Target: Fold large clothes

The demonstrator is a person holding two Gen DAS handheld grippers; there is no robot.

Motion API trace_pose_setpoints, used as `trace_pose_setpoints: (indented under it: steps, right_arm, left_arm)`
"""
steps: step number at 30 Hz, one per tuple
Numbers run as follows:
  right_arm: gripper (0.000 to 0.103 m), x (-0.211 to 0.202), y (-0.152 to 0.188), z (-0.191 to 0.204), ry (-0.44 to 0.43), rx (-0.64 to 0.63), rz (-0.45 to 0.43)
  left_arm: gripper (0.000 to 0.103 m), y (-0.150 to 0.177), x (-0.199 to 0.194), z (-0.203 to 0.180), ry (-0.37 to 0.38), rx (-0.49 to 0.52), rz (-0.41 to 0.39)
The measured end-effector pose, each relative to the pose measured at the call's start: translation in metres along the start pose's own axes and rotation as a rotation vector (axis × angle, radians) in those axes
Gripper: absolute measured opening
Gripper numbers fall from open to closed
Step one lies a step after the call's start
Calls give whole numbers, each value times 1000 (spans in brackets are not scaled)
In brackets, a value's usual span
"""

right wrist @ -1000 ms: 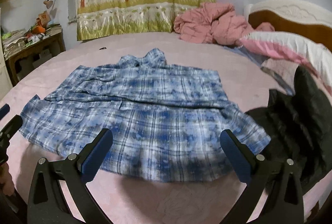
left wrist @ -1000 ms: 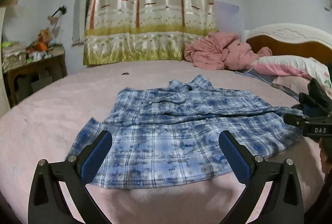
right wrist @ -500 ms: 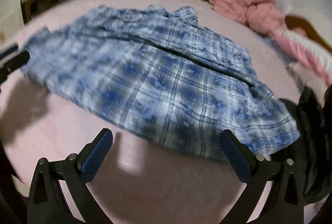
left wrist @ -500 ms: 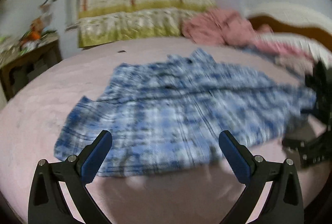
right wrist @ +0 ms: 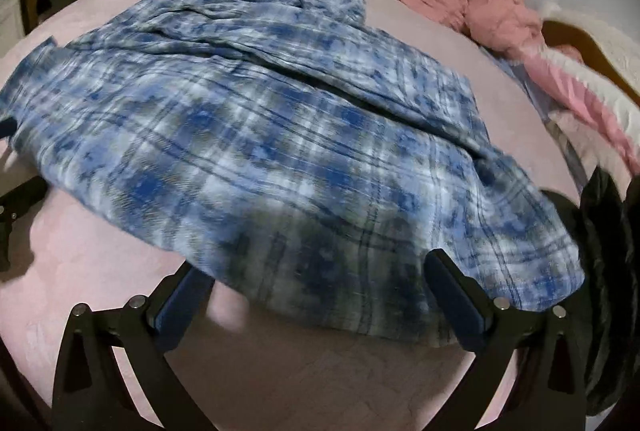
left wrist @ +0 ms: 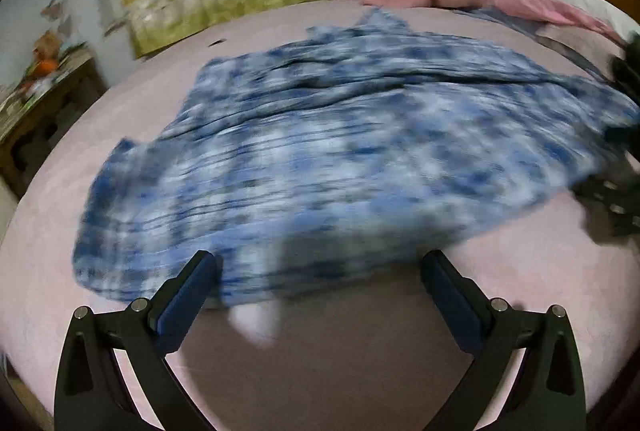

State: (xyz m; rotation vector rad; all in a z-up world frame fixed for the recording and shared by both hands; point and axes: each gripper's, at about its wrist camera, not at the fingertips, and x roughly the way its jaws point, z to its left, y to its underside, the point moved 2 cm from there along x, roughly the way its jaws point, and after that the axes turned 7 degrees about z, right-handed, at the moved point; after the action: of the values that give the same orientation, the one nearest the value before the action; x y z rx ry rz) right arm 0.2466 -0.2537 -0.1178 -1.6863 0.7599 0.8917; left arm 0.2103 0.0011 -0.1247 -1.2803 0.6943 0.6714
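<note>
I hold both grippers — left gripper (left wrist: 320, 271), right gripper (right wrist: 320, 271) — fingers spread wide, gripping nothing. The plaid shirt (right wrist: 280, 135) lies just ahead on the bed (right wrist: 100, 263), long axis left–right, near hem between each pair.

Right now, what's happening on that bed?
A person holds a two-finger gripper in each hand over a blue plaid shirt spread on the pink bed. The left gripper and the right gripper are both open at the shirt's near hem, gripping nothing. No fold is made yet. A black garment lies beside it.
</note>
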Motion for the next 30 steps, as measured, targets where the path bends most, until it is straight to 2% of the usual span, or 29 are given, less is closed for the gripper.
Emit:
trace_pose_setpoints:
  steps: [4, 7, 8, 9, 10, 11, 12, 13, 14, 15, 17, 19, 20, 23, 24, 26, 30]
  right_arm:
    - [102, -3, 4, -16, 80, 31, -28]
    - [102, -6, 4, -26, 137, 44, -49]
    - [102, -6, 3, -28, 147, 44, -52]
    - [97, -6, 3, -29, 155, 40, -57]
    - [91, -6, 3, -30, 160, 37, -63]
    - [65, -7, 3, -30, 156, 31, -70]
    - [29, -7, 4, -29, 144, 25, -72]
    - [17, -5, 4, -29, 136, 22, -67]
    - [12, -4, 4, -29, 146, 25, -64]
    - [7, -6, 5, -29, 146, 33, -71]
    - [4, -13, 6, -31, 134, 46, -99]
    - [3, -26, 8, -34, 122, 59, -126]
    - [2, -34, 11, -35, 119, 68, -137]
    - [1, -60, 24, -36, 102, 85, -155]
    - [1, -72, 32, -35, 89, 86, -171]
    - [1, -93, 49, -30, 65, 84, -199]
    - [1, -121, 71, -15, 69, 56, -220]
  left_arm:
    - [103, -6, 7, 36, -46, -120, 4]
    - [103, -10, 9, 55, -106, -135, -17]
    - [100, -11, 8, 59, -117, -133, -27]
    - [92, -12, 8, 62, -119, -131, -33]
    - [87, -12, 8, 64, -116, -130, -34]
    - [76, -12, 9, 66, -108, -133, -28]
    - [62, -11, 10, 68, -101, -139, -22]
    - [48, -10, 12, 70, -95, -148, -17]
    - [16, -10, 12, 71, -106, -153, -17]
    - [7, -10, 10, 73, -116, -164, -31]
    - [5, -10, 1, 77, -106, -180, -74]
    - [5, -9, -19, 79, -131, -176, -123]
    - [4, -7, -28, 80, -137, -178, -132]
    - [4, 4, -59, 87, -70, -221, -126]
    - [4, 13, -74, 90, -61, -221, -148]
    - [4, 26, -93, 93, -76, -214, -166]
    - [4, 40, -125, 100, -54, -241, -179]
